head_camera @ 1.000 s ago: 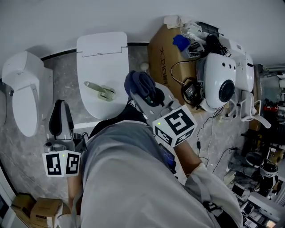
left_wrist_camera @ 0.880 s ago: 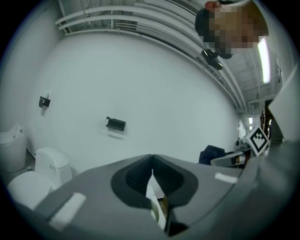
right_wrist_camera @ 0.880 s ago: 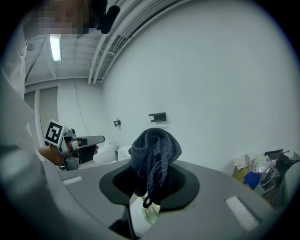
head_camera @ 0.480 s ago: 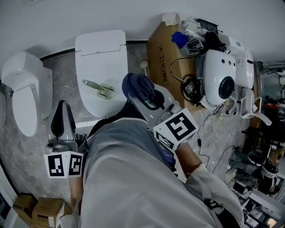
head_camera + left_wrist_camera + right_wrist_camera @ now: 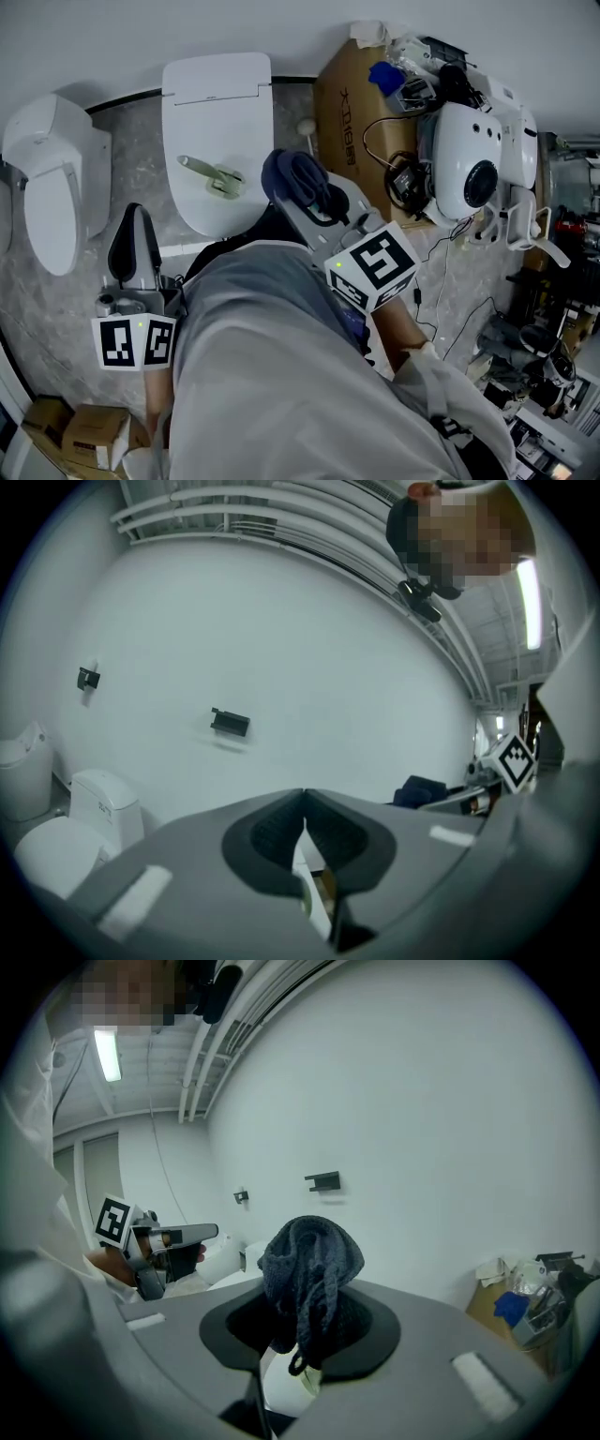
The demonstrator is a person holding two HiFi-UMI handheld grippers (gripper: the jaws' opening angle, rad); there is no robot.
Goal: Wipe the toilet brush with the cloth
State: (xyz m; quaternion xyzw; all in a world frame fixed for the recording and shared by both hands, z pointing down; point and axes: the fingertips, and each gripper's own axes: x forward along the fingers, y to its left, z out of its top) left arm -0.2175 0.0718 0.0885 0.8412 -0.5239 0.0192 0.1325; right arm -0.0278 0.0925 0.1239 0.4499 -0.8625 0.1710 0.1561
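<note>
Blue cloth (image 5: pixel 311 1251) pinched in right tongs (image 5: pixel 302 1321); left tongs (image 5: pixel 303 801) closed, empty.

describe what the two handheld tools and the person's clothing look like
The left tool and right tool are grey plastic with black ribbed pads. Each carries a white cube printed with black square markers and a small green light. The person wears a light grey top.

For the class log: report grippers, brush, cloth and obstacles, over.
Left gripper shut, empty. Right gripper shut on cloth. Toilet brush lies on toilet lid, untouched. Nothing between them.
</note>
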